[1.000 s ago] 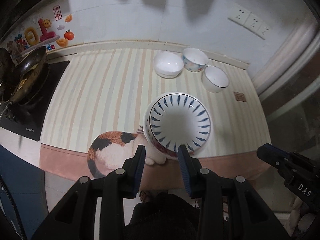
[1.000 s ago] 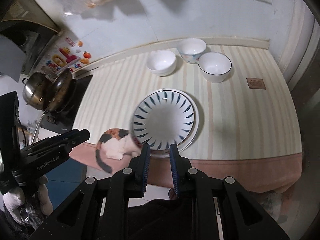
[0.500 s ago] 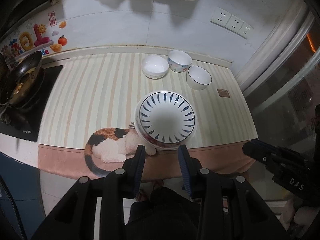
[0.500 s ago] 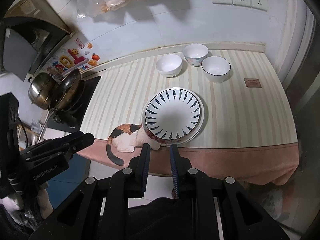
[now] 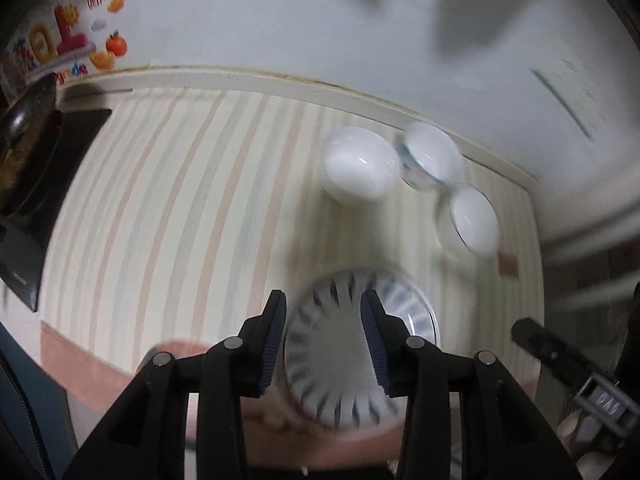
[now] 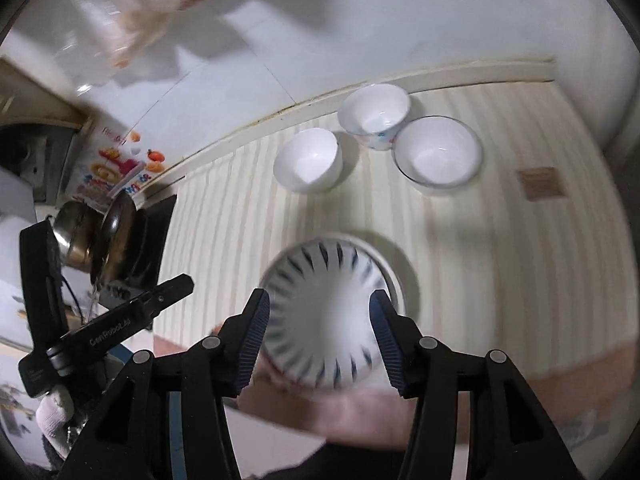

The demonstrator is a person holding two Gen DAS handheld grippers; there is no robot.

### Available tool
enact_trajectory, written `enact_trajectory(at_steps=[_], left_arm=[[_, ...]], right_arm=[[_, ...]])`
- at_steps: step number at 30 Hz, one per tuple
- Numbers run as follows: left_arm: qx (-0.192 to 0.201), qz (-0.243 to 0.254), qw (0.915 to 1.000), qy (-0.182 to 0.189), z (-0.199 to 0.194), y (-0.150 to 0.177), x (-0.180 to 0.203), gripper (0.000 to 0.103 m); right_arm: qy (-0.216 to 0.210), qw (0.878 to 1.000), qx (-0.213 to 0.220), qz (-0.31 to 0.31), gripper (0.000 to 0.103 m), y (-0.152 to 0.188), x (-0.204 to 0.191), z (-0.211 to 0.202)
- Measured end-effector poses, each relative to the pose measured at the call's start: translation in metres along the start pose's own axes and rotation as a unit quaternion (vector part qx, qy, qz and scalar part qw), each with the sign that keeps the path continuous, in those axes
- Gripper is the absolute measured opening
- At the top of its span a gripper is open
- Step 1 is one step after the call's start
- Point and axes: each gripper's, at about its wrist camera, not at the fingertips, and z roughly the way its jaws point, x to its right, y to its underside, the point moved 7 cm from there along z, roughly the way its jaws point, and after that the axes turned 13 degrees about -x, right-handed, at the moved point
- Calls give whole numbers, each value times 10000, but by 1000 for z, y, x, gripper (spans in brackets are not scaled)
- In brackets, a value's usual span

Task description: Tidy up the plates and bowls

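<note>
From the left wrist camera, the left gripper hung over the blue-striped plate. Its two fingers stood apart, with a gap between them, and held nothing. The plate lay on the striped tabletop near the front edge. The picture was blurry, so there may have been a second plate under it, but I could not tell here. Three bowls sat at the back near the wall. The plain white bowl was on the left. The patterned bowl was just beside it. The dark-rimmed bowl was to the right and a bit nearer. A dark pan sat on the black stove at the far left. Part of the right gripper showed at the right edge.

From the right wrist camera, the right gripper also hung over the blue-striped plate. Its fingers were spread wide and held nothing. A white plate peeked out from under the striped one on the right side. The plain white bowl, the patterned bowl and the dark-rimmed bowl stood close together at the back of the tabletop. A small brown square lay to the right of them. The left gripper showed at the left, in front of the metal pots.
</note>
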Motion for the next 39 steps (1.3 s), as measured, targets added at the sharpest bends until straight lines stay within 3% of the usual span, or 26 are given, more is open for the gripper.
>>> enact_trajectory(at_steps=[5,12,15,16,19,24,28,35,39], left_arm=[[-323,-387,9987,12,54,-70,-9,36],[-715,-416,9966,24,122,-135,-2,36],[-738,-236,9970,-48,142,-151,1,33],[-680,-172,9975,-21,143,-153,3,27],[-493,-18,9987,-132,142,-153,8,25],[-338,23,9994,-110,119,-142,14,25],[-116,227,9996,-148,84,-121,30,25],[32,524,9984,194,38,-55,89,25],[-32,729,9967,360,44,-30,132,25]], right_arm=[[-114,9993,-336,132,55,-86,19,71],[-130,9966,-788,205,54,-167,29,160],[-158,9956,-912,175,39,-181,27,185],[-134,9955,-934,114,26,-185,26,192],[67,9967,-804,-107,22,-191,18,197],[92,9965,-798,-245,21,-184,16,191],[16,9965,-737,-402,20,-164,15,163],[37,9977,-455,-505,20,-104,33,83],[163,9984,-377,-381,20,-59,64,42]])
